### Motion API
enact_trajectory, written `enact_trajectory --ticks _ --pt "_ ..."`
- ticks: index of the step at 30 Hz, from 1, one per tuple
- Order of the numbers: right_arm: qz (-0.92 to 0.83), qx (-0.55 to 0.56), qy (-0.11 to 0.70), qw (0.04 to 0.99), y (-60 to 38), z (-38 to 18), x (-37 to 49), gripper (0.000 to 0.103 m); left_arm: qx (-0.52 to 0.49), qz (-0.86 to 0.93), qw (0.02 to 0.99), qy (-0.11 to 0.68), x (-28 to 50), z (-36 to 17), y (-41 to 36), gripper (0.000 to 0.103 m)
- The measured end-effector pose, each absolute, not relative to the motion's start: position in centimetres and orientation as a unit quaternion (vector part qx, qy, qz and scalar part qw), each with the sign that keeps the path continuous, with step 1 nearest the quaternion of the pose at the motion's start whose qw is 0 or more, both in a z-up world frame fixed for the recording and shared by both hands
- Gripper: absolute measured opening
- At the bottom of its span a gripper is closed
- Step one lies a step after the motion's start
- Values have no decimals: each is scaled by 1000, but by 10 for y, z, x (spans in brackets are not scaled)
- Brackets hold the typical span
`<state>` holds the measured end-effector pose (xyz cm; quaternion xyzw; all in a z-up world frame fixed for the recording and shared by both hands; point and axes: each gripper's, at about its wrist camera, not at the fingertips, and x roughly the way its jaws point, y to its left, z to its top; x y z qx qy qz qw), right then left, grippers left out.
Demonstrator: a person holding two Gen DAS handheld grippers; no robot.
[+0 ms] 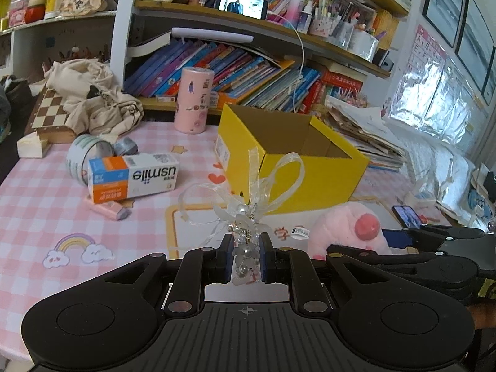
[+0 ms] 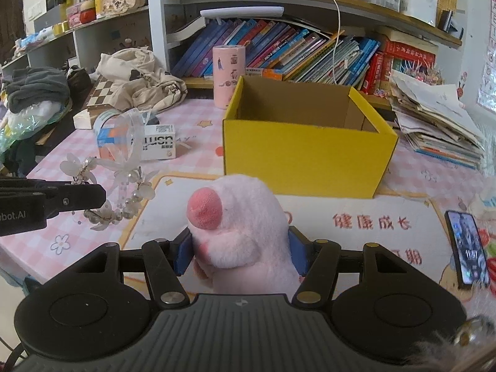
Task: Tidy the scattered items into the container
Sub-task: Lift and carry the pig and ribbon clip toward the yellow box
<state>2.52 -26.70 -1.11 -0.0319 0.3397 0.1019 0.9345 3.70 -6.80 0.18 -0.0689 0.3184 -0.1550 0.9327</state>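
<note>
Near the front edge of the pink checked table (image 1: pixel 37 186), both grippers are loaded. That beaded ribbon ornament (image 1: pixel 248 217) looks featherlight and fiddly: stiff little pearls and petals on wire, floppy translucent loops above, likely to snag or crush, so the firm beaded cluster is the place to pinch, and that's where it's pinched. Left gripper (image 1: pixel 246 259), jaws drawn in narrow, blue pads tight either side of the beads, ribbon standing up past the tips. Beside it on the right, the pink plush toy (image 2: pixel 245 226), soft, squashy, nothing to break, best taken round the fat middle. Right gripper (image 2: pixel 241 255) is spread moderately wide, pads pressed into the fur on both flanks, red nose poking up. Yellow box (image 2: pixel 307 158) sits open just beyond both, far side of the white mat. Off to the left, the usmile carton (image 1: pixel 133 175) and tape roll (image 1: pixel 83 152) lie unclaimed
</note>
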Motion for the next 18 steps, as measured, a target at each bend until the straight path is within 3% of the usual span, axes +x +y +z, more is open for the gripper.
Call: enact_trajectory --ticks 18 --pt "145 -43 248 957 -337 27 99 59 -36 -142 954 261 101 34 -148 15"
